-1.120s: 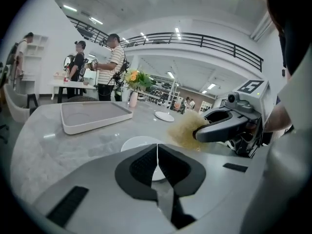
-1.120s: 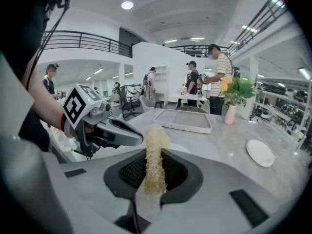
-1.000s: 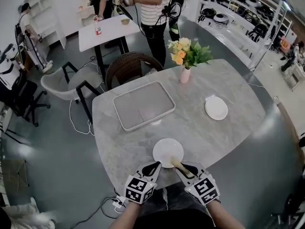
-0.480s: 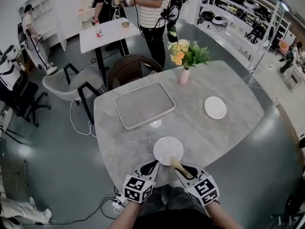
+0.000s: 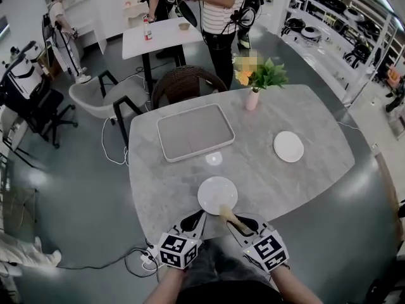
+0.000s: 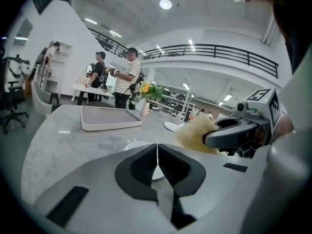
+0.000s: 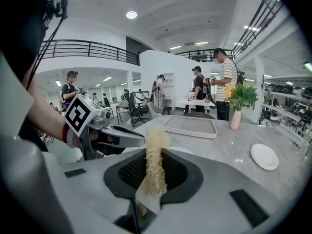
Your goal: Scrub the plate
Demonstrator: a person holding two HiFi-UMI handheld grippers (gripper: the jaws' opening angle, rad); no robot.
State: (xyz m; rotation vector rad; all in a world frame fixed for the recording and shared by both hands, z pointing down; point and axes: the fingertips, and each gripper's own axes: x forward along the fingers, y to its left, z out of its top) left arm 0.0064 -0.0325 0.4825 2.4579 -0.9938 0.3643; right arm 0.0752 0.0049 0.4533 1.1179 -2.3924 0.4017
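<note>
**A:** Where is the plate?

**B:** The plate (image 5: 218, 194) lies flat on the table (image 5: 272, 179), close to the near edge and about midway along it. A second plate (image 5: 288, 147) sits well apart, toward the right edge.

**A:** And the jaws?

**B:** The right gripper (image 5: 239, 223) has its jaws clamped on a scrubber (image 5: 228, 215), a straw-coloured fibrous stick held by its lower part. The free end pokes forward over the plate's near rim. I cannot tell whether it touches the plate. The left gripper (image 5: 196, 219) has its jaws pressed together with nothing between them. Its tips sit just beside the plate's near-left rim, and the plate shows just beyond them.

**A:** How will the plate handle?

**B:** It looks stiff, smooth and fairly light, so I would expect it to skate on the polished stone once the scrubbing starts. It is probably breakable too, and it lies near the table's edge, so a push toward the person is the risk.

**A:** So where should it be held?

**B:** At the rim, on the near-left side. The left jaws would have to part and close over that rim, or else press it down. That leaves the face free. The scrubber looks soft and will likely bend, so it needs steady pressure rather than a jab.
</note>
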